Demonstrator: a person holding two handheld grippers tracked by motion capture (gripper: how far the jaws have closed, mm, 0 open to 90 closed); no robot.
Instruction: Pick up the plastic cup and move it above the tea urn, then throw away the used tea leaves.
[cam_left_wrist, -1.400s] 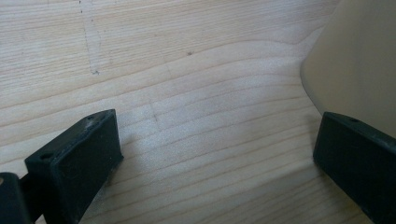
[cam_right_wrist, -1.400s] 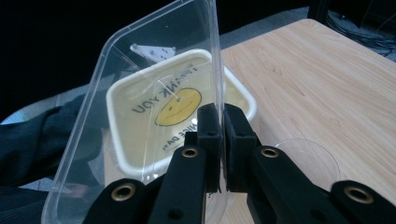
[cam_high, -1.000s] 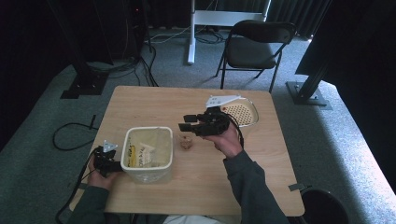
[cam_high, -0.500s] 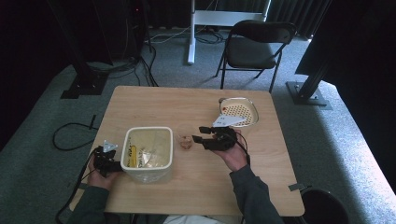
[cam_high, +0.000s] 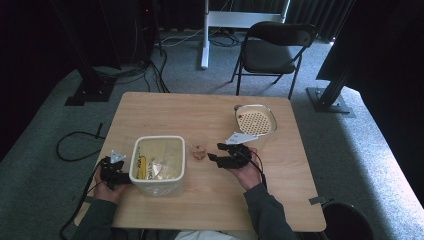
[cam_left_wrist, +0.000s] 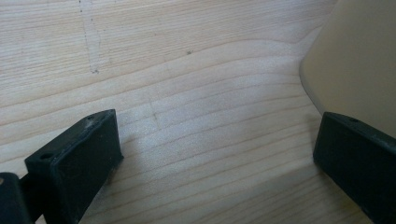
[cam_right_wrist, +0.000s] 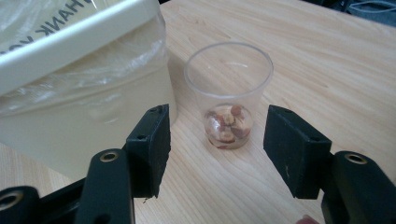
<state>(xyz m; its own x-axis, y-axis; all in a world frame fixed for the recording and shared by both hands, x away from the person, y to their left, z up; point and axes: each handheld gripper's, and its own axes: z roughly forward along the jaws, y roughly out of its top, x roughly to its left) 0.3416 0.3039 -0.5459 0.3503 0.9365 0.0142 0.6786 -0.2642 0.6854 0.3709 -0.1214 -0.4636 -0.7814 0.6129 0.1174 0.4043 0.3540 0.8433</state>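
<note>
A small clear plastic cup (cam_high: 199, 150) (cam_right_wrist: 229, 88) with a few nuts in its bottom stands upright on the wooden table, just right of a cream bin (cam_high: 157, 139) (cam_right_wrist: 84, 42) lined with a plastic bag. My right gripper (cam_high: 215, 151) (cam_right_wrist: 217, 126) is low at the table, pointing left at the cup. Its jaws have just been opening; they stand wide on either side of the cup without touching it. My left gripper (cam_high: 122, 176) (cam_left_wrist: 215, 144) rests open on the table against the bin's (cam_left_wrist: 355, 70) left side, with bare wood between its jaws.
A round perforated strainer dish (cam_high: 256, 120) sits at the table's back right. Beyond the table (cam_high: 165, 110) stand a folding chair (cam_high: 275, 50) and stand legs. Cables lie on the carpet at the left.
The right gripper has come down from near the strainer dish to table level, toward the cup, and its jaws have spread wider. The left gripper and bin have not moved.
</note>
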